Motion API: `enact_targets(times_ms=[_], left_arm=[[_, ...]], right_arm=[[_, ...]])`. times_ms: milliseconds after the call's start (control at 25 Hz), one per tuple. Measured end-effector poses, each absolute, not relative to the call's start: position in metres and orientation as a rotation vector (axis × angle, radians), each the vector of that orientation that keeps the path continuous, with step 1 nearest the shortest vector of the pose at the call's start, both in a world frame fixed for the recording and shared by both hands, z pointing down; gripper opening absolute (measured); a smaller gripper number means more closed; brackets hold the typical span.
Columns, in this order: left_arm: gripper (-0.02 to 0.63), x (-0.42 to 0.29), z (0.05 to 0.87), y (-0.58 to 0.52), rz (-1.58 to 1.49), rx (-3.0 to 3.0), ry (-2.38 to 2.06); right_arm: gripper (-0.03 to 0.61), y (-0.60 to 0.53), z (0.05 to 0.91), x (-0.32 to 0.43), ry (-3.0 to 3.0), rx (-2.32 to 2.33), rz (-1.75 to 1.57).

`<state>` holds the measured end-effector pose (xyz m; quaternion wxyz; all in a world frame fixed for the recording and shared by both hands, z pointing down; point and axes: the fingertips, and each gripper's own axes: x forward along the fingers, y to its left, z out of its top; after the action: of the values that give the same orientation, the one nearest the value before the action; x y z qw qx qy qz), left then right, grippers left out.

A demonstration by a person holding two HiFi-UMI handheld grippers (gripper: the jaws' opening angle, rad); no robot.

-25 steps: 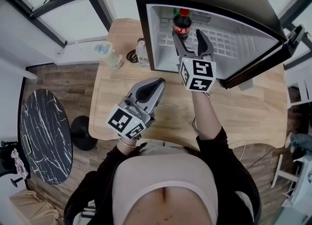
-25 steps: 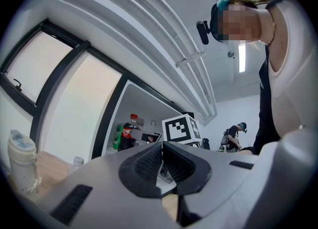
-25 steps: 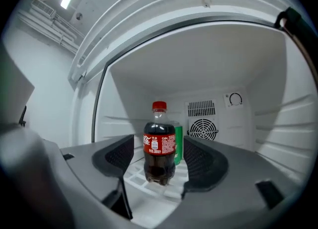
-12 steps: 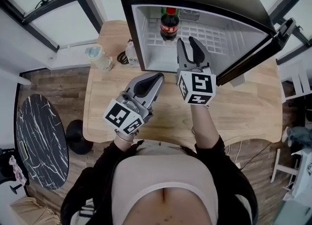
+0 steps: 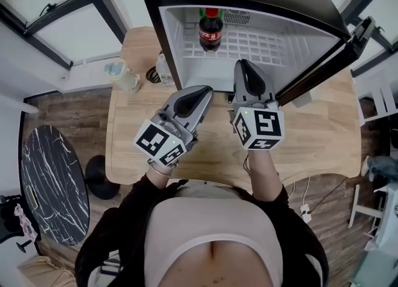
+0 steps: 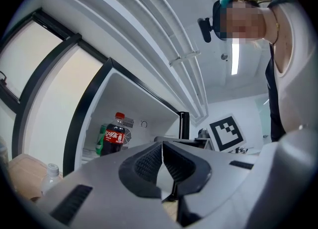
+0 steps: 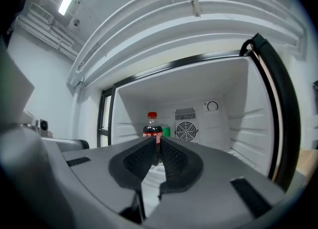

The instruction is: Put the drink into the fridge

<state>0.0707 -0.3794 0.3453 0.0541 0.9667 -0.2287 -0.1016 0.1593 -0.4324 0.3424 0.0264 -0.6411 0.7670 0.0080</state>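
Note:
The drink, a cola bottle (image 5: 211, 30) with a red cap, stands upright at the back left of the open mini fridge (image 5: 186, 52), free of both grippers. It also shows in the left gripper view as the cola bottle (image 6: 115, 133) and in the right gripper view as the cola bottle (image 7: 152, 126). My right gripper (image 5: 244, 66) is at the fridge's front edge, pointing in at the bottle; its jaws are closing, tips together, with nothing between them (image 7: 155, 141). My left gripper (image 5: 202, 93) hovers over the wooden table (image 5: 311, 136) just in front of the fridge, shut and empty (image 6: 162, 146).
A green can (image 7: 165, 131) stands behind the bottle. The fridge door (image 5: 348, 49) hangs open at the right. Left of the fridge stand a small clear bottle (image 5: 163, 71) and a pale cup (image 5: 122, 75). A round marble side table (image 5: 50, 180) is on the floor at left.
My right gripper has drawn back from the bottle to the fridge's front edge, and its jaws have gone from wide open to closed. The bottle stays standing inside. The left gripper has hardly moved.

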Motion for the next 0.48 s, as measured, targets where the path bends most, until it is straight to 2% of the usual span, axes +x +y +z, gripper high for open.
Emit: enact_targets(times_ms=[480], left_arm=[[0.011, 0.065, 0.353, -0.383, -0.319, 2.937, -0.59]], right_arm=[[0.031, -0.406, 0.349, 0.136, 2.355, -1.937, -0.038]])
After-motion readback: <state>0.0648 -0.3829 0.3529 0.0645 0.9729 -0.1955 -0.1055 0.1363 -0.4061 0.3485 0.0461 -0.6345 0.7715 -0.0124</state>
